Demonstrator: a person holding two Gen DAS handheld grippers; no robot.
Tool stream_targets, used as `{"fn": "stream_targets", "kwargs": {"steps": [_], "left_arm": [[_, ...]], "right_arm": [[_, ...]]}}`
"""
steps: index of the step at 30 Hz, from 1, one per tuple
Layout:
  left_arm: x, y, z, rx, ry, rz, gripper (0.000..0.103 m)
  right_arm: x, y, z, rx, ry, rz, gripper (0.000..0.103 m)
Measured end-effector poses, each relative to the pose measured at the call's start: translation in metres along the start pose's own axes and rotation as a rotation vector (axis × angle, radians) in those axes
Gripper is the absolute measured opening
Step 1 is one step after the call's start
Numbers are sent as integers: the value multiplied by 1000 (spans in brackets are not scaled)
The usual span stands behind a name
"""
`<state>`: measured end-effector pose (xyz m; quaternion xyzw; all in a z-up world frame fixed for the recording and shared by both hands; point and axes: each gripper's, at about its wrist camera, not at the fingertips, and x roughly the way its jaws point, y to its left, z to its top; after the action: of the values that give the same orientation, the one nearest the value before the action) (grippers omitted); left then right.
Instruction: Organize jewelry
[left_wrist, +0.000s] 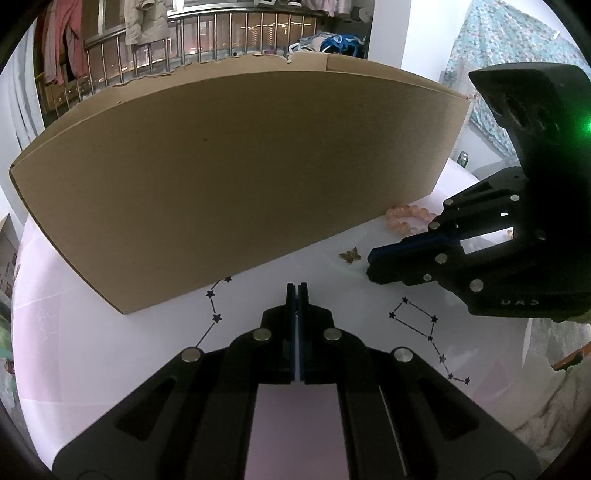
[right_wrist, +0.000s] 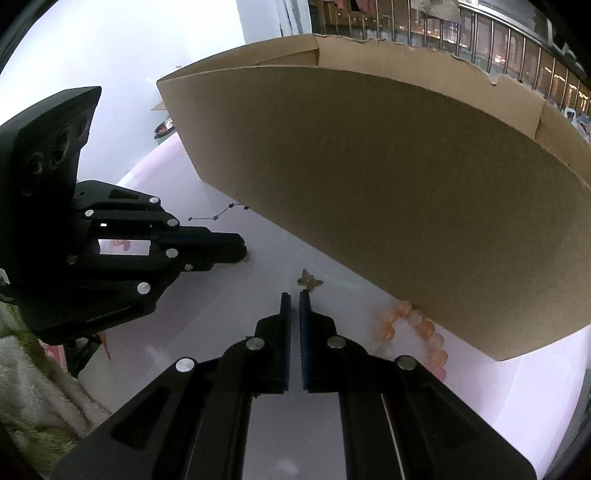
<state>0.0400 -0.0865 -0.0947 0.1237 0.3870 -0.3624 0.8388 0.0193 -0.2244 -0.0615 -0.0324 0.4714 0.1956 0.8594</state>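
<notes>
2 grippers, left and right, both pressed together and empty, flank a butterfly charm beside a cardboard box.

A pale pink-white tablecloth printed with black star-and-line constellation figures is seen spread over the table. Behind it a metal-barred balcony railing is seen, with a beige padded jacket and pink-red garments hung above it and city lights showing between the bars. A floral blue-green curtain is seen at the right in the left wrist view, a small green can below it at the table's far edge, and fluffy white-green fabric at the near left in the right wrist view.
</notes>
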Motion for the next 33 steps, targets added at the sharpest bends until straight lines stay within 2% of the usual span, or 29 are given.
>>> {"fn": "stream_targets", "kwargs": {"steps": [33], "left_arm": [[2,-2,2,-5,-24,-17,0]], "right_arm": [[-16,-11,-9,19,-27,6,5]]}}
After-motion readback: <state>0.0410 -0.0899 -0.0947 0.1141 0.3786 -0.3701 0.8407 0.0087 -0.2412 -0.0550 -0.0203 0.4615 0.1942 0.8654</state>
